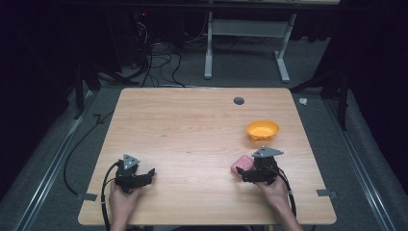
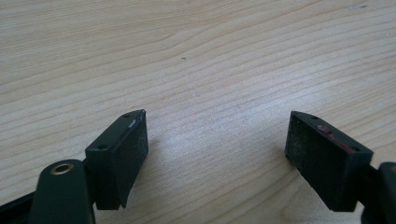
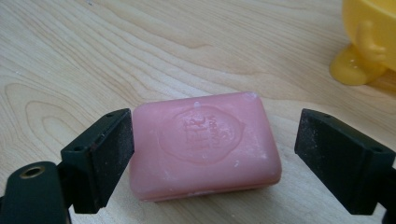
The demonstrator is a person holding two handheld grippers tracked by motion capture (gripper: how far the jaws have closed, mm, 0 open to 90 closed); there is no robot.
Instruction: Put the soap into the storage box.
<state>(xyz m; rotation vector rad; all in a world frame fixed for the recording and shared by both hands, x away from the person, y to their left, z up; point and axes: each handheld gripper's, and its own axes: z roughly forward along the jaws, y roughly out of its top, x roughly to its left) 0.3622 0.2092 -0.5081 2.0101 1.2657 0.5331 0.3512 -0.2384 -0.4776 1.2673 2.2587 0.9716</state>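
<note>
A pink bar of soap (image 3: 205, 144) with a stamped emblem lies flat on the wooden table (image 1: 192, 125), at the right front (image 1: 240, 163). My right gripper (image 3: 215, 119) is open around it. One jaw sits right at the soap's end and the other stands a gap away. In the high view this right gripper (image 1: 242, 174) points left, held by a hand. Behind the soap stands a yellow bowl (image 1: 262, 130), whose foot (image 3: 369, 37) shows at the top right of the right gripper view. My left gripper (image 1: 148, 175) rests at the left front, open over bare wood (image 2: 215, 128).
A small grey round cap (image 1: 238, 100) is set into the table near its far edge. Beyond the table a white desk frame (image 1: 248, 29) stands among floor cables (image 1: 159, 62). Grey tape tabs (image 1: 327, 193) mark the table's front corners.
</note>
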